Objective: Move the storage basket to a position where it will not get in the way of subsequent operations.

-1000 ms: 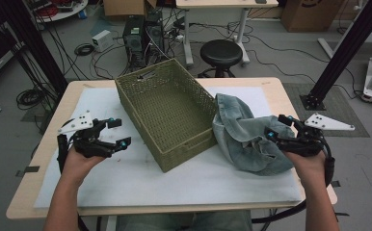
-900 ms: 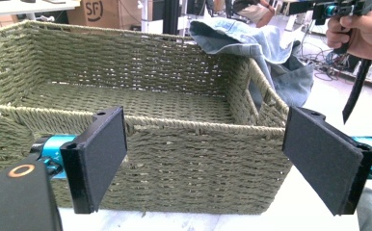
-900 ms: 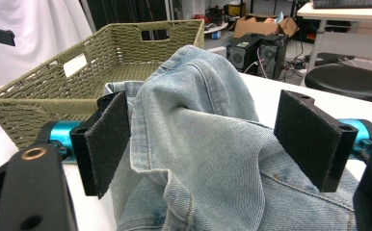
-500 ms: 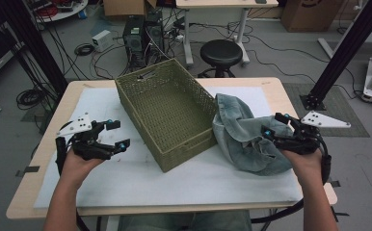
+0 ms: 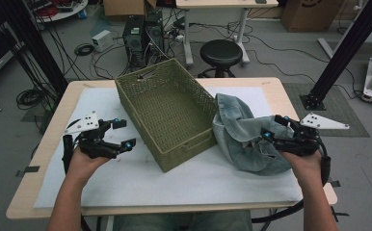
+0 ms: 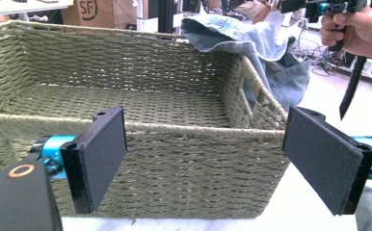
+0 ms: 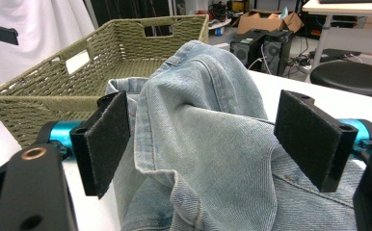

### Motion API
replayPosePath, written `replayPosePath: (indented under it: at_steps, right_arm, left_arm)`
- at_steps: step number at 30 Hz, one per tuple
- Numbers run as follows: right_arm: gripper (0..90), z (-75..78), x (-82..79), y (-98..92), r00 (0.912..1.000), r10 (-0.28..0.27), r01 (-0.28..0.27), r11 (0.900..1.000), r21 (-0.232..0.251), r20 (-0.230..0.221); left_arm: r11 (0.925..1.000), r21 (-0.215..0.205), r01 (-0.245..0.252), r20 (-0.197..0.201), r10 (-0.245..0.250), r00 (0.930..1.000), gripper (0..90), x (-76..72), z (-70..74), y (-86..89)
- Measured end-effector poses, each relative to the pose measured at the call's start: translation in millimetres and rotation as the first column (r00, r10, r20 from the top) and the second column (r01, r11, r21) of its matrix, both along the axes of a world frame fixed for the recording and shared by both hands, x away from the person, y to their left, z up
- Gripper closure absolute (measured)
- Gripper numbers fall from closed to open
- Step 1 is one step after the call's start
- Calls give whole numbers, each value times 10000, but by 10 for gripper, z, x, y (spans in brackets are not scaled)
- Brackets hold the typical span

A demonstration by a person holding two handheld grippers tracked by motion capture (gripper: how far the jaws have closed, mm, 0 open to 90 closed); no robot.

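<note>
High view: jeans (image 5: 244, 137) heaped on counter (image 5: 174, 185), touching basket (image 5: 167, 118) right side.
Left gripper view: left hand-held gripper (image 6: 205, 154) spread wide, nothing btwn jaws, facing basket wall.
Right gripper view: right hand-held gripper (image 7: 213, 142) wide, jaws either side of jeans fold, not clamped.

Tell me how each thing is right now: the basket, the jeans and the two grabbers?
Basket: upright, empty inside.
Jeans: crumpled in a heap, leaning on the basket's side, not in it.
Left gripper: open, facing the basket, holding nothing.
Right gripper: open, jaws either side of the jeans, not clamped.
</note>
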State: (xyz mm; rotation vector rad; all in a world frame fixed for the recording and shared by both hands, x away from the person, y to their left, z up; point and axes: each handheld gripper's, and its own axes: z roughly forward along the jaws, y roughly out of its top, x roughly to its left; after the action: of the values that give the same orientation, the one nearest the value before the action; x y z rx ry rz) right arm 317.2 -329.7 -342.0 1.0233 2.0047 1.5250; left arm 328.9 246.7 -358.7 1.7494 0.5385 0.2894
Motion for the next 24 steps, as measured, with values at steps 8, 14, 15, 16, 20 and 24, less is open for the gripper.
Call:
replayPosePath:
  at_steps: [8, 14, 15, 16, 20, 24]
  right_arm:
    - [208, 23, 9, 19, 9999, 99, -100, 9999, 35, 53]
    - [208, 54, -16, -27, 9999, -18, 16, 9998, 173, 120]
    - [208, 57, -14, -31, 9999, -13, 10, 9998, 177, 159]
    - [208, 59, -15, -30, 9999, -20, 17, 9998, 197, 142]
    - [208, 56, 1, -17, 9999, 54, -56, 9999, 163, 151]
    - [208, 50, 11, -5, 9999, 98, -100, 9998, 151, 90]
  left_arm:
    - [9996, 89, 271, -19, -271, 9996, 158, -12, 49, -179]
    - [9977, 318, 602, -22, -602, 9982, 158, 34, 137, -441]
    - [9971, 352, 676, -14, -676, 9977, 158, 53, 154, -504]
    - [9967, 351, 737, -45, -736, 9973, 158, 75, 168, -579]
    - [9901, 657, 1239, -290, -1223, 9921, 158, 150, 205, -927]
    - [9801, 1093, 1660, -676, -1593, 9849, 158, 209, 155, -1236]
